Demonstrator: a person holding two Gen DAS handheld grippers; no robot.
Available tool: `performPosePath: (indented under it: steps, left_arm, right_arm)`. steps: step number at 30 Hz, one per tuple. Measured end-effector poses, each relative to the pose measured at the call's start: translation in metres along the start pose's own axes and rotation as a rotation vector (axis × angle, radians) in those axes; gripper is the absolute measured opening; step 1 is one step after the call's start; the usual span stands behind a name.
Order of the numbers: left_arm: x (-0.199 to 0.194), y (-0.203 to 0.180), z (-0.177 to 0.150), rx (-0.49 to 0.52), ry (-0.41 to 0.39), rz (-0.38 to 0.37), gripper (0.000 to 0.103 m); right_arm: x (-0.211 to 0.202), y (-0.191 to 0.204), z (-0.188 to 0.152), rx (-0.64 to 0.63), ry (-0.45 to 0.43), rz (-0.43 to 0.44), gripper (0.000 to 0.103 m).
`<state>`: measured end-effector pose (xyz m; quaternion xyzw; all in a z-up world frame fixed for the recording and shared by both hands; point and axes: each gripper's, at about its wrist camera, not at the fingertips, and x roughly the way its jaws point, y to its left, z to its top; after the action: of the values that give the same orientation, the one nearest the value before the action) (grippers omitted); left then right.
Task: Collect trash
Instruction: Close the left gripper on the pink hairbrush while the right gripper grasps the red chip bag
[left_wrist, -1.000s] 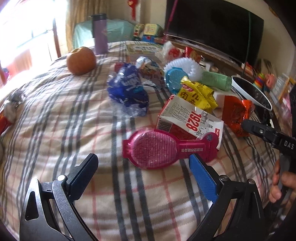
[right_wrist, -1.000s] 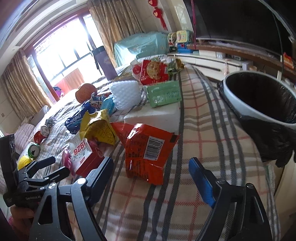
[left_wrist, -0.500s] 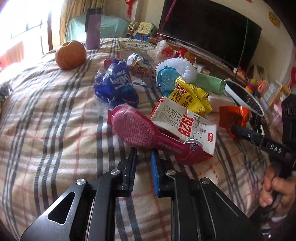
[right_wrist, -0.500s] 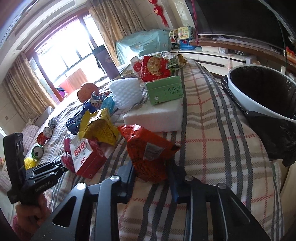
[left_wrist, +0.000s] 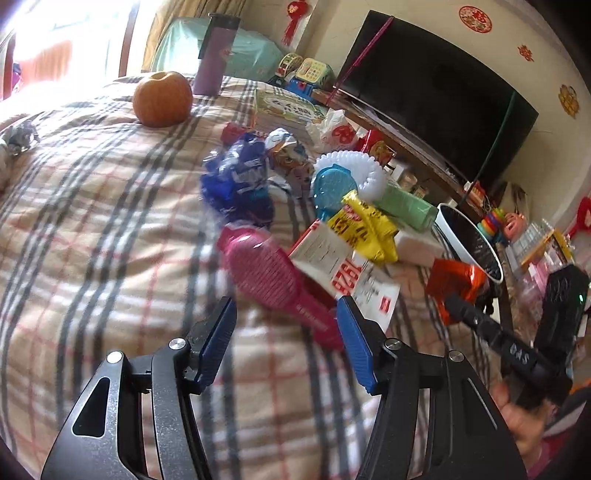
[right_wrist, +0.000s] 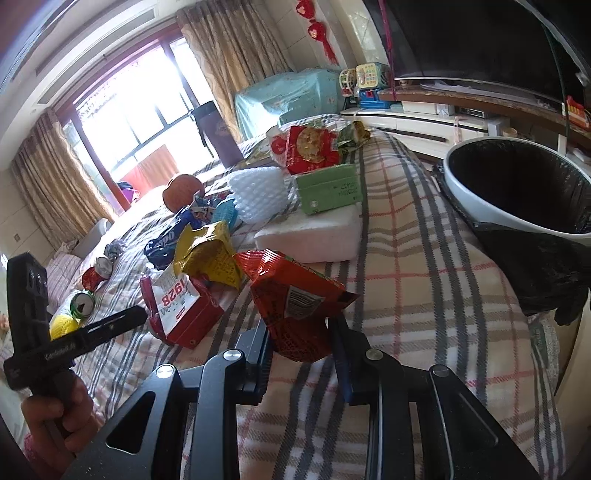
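My left gripper (left_wrist: 286, 302) hovers low over the plaid bed cover, and its jaws are opening. The handle of a pink hairbrush (left_wrist: 266, 273) lies between them, close to the right pad, and the pads do not press it. The brush leans against a white and red carton marked 1928 (left_wrist: 343, 266). My right gripper (right_wrist: 301, 328) is shut on a crumpled red snack bag (right_wrist: 295, 295), lifted a little off the cover. The white bin with a black liner (right_wrist: 465, 181) stands at the bed's right edge, beyond the bag.
A yellow wrapper (left_wrist: 365, 225), a blue wrapper (left_wrist: 240, 184), a green box (right_wrist: 328, 188), a white foam block (right_wrist: 314, 236) and white netting crowd the middle. An orange fruit (left_wrist: 162, 98) and a purple flask (left_wrist: 216, 55) stand at the far end. Cans (right_wrist: 83, 304) lie at the left.
The left jaws closed tight and have spread again; the pink brush swung round, handle now toward them. The right jaws closed on the red bag and raised it slightly.
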<state>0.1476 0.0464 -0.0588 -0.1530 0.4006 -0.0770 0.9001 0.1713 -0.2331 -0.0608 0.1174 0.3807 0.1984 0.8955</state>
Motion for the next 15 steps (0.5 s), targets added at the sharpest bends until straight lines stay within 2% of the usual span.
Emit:
performPosePath:
  steps: [5, 9, 10, 12, 14, 15]
  left_arm:
    - [0.009, 0.004, 0.002, -0.033, -0.004, 0.029, 0.060]
    - [0.009, 0.014, -0.011, -0.005, 0.029, 0.078, 0.031]
    - [0.007, 0.016, -0.013, -0.001, 0.023, 0.082, 0.028]
    - [0.003, 0.020, -0.013, -0.023, 0.029, 0.067, 0.028]
    - [0.002, 0.023, -0.011, -0.055, 0.037, 0.048, 0.036]
    - [0.003, 0.024, -0.008, -0.074, 0.037, 0.035, 0.054]
  right_arm:
    - [-0.001, -0.005, -0.002, 0.014, 0.008, -0.004, 0.029]
    - [-0.001, -0.003, -0.002, 0.004, 0.006, 0.007, 0.029]
    - [-0.001, -0.002, -0.002, -0.001, 0.006, 0.010, 0.029]
    - [0.000, 0.000, -0.001, -0.007, 0.009, 0.015, 0.029]
    - [0.000, 0.001, -0.001, -0.010, 0.011, 0.021, 0.029]
    - [0.001, 0.001, 0.000, -0.011, 0.013, 0.024, 0.029]
